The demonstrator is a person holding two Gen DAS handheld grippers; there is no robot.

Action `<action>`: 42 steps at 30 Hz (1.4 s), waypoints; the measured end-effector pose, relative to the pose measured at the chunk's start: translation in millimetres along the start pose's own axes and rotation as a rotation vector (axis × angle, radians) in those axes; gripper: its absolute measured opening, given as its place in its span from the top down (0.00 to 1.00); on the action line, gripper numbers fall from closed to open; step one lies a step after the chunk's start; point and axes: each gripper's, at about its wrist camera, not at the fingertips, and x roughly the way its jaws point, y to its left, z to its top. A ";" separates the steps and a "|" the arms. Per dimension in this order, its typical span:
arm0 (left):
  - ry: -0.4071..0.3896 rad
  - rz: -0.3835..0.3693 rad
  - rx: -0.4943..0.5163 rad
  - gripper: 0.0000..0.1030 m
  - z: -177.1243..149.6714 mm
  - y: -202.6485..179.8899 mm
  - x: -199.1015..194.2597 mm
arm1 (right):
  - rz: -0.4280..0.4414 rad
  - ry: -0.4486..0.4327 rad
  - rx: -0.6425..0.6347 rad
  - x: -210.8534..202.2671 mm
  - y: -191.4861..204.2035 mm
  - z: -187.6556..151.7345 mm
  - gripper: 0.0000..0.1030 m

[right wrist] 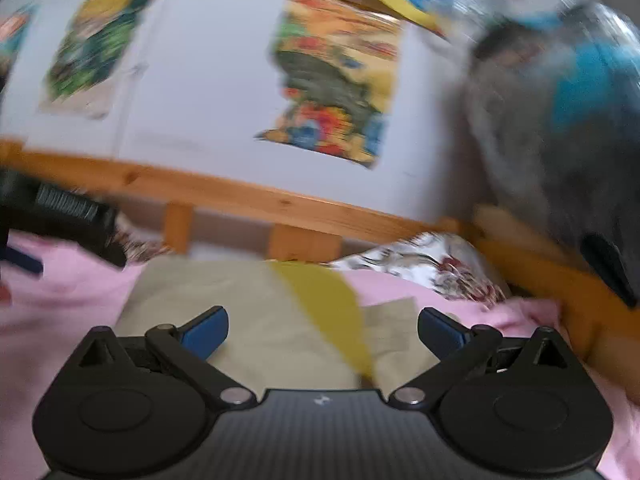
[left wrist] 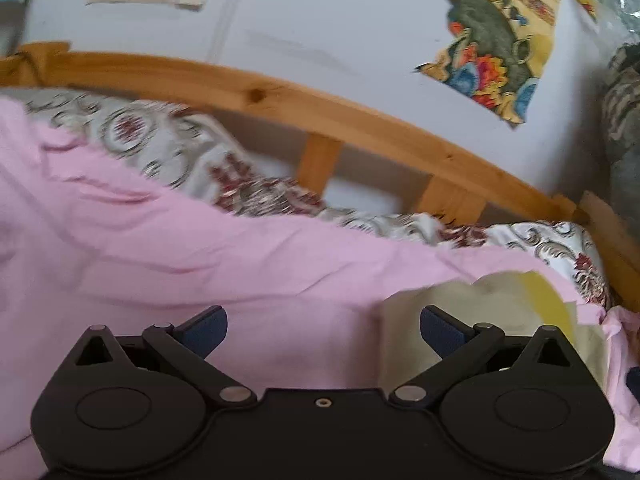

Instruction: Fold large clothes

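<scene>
A beige folded garment (right wrist: 248, 320) with a yellow panel (right wrist: 328, 300) lies flat on a pink sheet (right wrist: 420, 292). My right gripper (right wrist: 323, 332) hovers just above the garment, open, with nothing between its blue pads. In the left wrist view the same garment (left wrist: 500, 320) shows at the lower right, and the pink sheet (left wrist: 200, 260) fills the foreground. My left gripper (left wrist: 323, 332) is open over the sheet at the garment's left edge, holding nothing. The left gripper's body (right wrist: 60, 208) also shows at the left of the right wrist view.
A patterned floral bedcover (left wrist: 192, 160) lies beyond the pink sheet. A wooden bed rail (left wrist: 280, 96) runs along the far side, against a white wall with colourful posters (left wrist: 496, 40). A dark grey bundle (right wrist: 540, 140) sits at the right by the wooden corner (right wrist: 560, 280).
</scene>
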 end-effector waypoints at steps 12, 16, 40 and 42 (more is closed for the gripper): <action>0.066 0.036 -0.002 0.01 -14.7 34.0 -19.7 | -0.047 0.000 0.047 27.5 21.1 -37.2 0.00; 0.069 0.033 0.008 0.01 -16.8 32.2 -29.1 | -0.028 0.029 0.054 30.2 18.6 -35.8 0.00; 0.081 -0.033 0.109 0.01 -25.5 3.3 -58.8 | -0.013 0.124 0.231 -16.2 -89.5 -2.5 0.00; 0.085 -0.036 0.112 0.01 -26.7 2.1 -58.3 | -0.015 0.135 0.234 -18.8 -90.3 -5.5 0.00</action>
